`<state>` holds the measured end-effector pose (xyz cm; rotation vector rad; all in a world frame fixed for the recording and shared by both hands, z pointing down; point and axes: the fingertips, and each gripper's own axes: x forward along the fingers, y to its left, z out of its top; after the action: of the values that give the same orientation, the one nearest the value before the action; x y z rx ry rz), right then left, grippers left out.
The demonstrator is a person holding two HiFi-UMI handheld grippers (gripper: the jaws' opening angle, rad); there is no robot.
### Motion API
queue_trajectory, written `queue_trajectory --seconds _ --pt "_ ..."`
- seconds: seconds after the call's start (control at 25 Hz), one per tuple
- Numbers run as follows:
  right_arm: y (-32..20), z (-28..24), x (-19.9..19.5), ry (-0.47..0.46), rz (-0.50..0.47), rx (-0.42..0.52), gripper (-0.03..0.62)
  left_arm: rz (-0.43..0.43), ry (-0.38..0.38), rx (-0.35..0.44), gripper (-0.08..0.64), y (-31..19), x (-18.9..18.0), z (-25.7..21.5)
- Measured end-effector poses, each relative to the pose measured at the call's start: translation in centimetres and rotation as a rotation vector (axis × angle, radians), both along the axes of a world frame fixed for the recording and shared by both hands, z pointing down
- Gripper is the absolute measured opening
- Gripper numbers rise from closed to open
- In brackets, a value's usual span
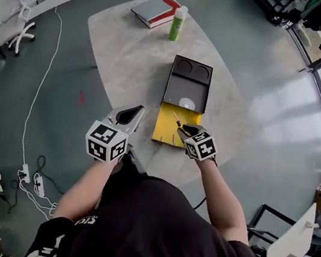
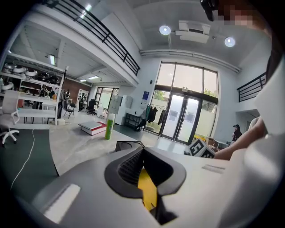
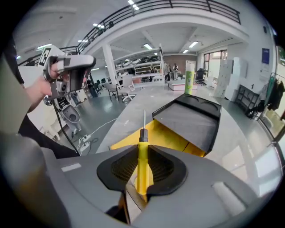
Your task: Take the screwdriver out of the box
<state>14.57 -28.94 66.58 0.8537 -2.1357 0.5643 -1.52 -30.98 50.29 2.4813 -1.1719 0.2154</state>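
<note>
two hand-held grippers work over a pale oval table (image 1: 129,58), seen from above.

on the left, the left gripper (image 1: 133,114) hangs just beside the near left corner of the box (image 1: 188,85) and touches nothing. in its own view its jaws stand a narrow way apart with nothing gripped, and only a sliver of yellow shows through the gap.

in the middle, the box is a black tray with two round recesses at its far end. a yellow flap (image 1: 161,130) is folded open toward the person. far behind stand a green bottle (image 1: 177,23) and a red and white book (image 1: 155,11), well apart from the work.

on the right, the right gripper (image 1: 189,133) pinches the screwdriver (image 3: 141,156) by its yellow handle, with a pad pressed on each side. the thin metal shaft points forward past the jaws, over the flap's near right edge. the screwdriver looks free of the tray, so the task seems almost done.

likely trouble from here:
- the handle looks round and smooth and is held along a short stretch, so a quick swing or tilt could let it twist or slide out. it would then drop onto the table or back into the box.
- the bare shaft leads the way, so a low move could snag its tip on the flap and drag the box, which nothing is steadying.
- the left gripper is near enough that a sideways carry could knock into it.
</note>
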Motion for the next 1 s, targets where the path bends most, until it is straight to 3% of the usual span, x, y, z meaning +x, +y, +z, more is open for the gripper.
queue_trajectory --seconds 0.2,0.48,0.6,0.88,1.0 --pt "-0.5 -4.7 2.6 -0.127 0.063 0.095 0.086 -0.038 -0.020 0.046 0.003 0.9 0.6 -2.1" --pt "1.6 -11.5 6.2 -0.409 0.125 0.180 0.084 -0.059 -0.067 0.104 0.003 3.8 2.1 -4.7" --pt "2.3 -13.3 7.3 -0.450 0.131 0.208 0.084 -0.076 -0.064 0.109 0.003 4.2 2.1 -4.9" --pt "3.6 -17.7 7.4 -0.562 0.191 0.276 0.084 -0.026 -0.041 0.118 0.003 4.5 1.3 -5.5" --pt "4.3 -20.4 6.1 -0.624 0.197 0.319 0.084 -0.014 -0.085 0.144 0.003 4.5 0.0 -6.2"
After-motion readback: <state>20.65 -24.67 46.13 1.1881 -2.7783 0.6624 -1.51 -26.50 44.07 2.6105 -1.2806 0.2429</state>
